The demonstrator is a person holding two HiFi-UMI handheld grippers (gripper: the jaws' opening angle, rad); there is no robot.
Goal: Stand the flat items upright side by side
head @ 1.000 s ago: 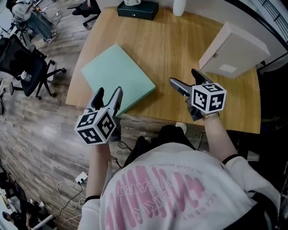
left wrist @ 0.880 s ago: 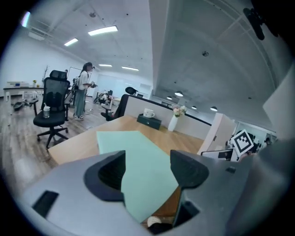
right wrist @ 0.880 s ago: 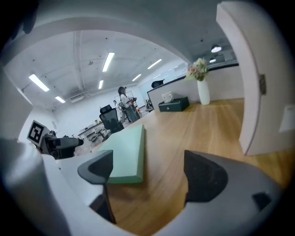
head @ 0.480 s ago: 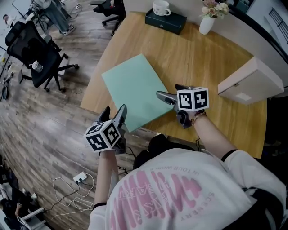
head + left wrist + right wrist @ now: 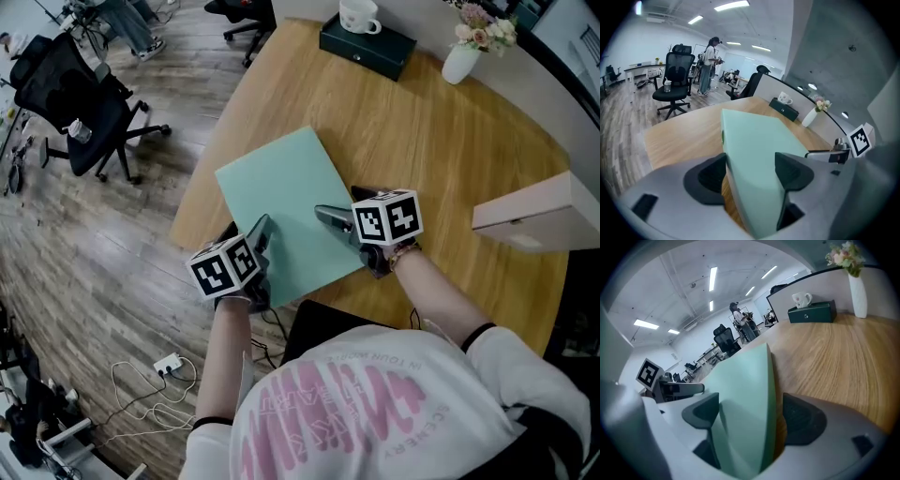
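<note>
Mint-green flat pad [image 5: 281, 211] lies face down on the wooden worktop [image 5: 422, 141], close to the near left corner. Its nearest corner reaches the near edge, and whether it overhangs cannot be told.

The left gripper [image 5: 246, 232] straddles the pad's near left edge. Its jaws have just been opening and stand apart, with the pad's corner between them, not pressed. The right gripper [image 5: 337, 202] straddles the near right edge. Its jaws have just been closing, yet a strip of bare wood shows between the pad and one jaw, so it is not clamped either.

Likely risks:
- The hold would be only at the corners of a wide, thin sheet. If one gripper bites before the other, the pad may twist or swing down.
- The surface looks smooth, so a shallow pinch could slip as the pad tips onto its edge.
- A push instead of a pinch could slide the pad off the near edge to the floor.
- Once upright it has nothing to lean on and could fall flat.

A pale beige box [image 5: 539, 211] sits at the right edge, well apart from the pad, so the two are far from side by side. At the far edge stand a dark green case [image 5: 370, 47] with a white mug [image 5: 359, 13] on it, and a white vase [image 5: 459, 64] of flowers. The middle of the worktop is bare. A black office chair [image 5: 80, 98] stands on the floor to the left.
</note>
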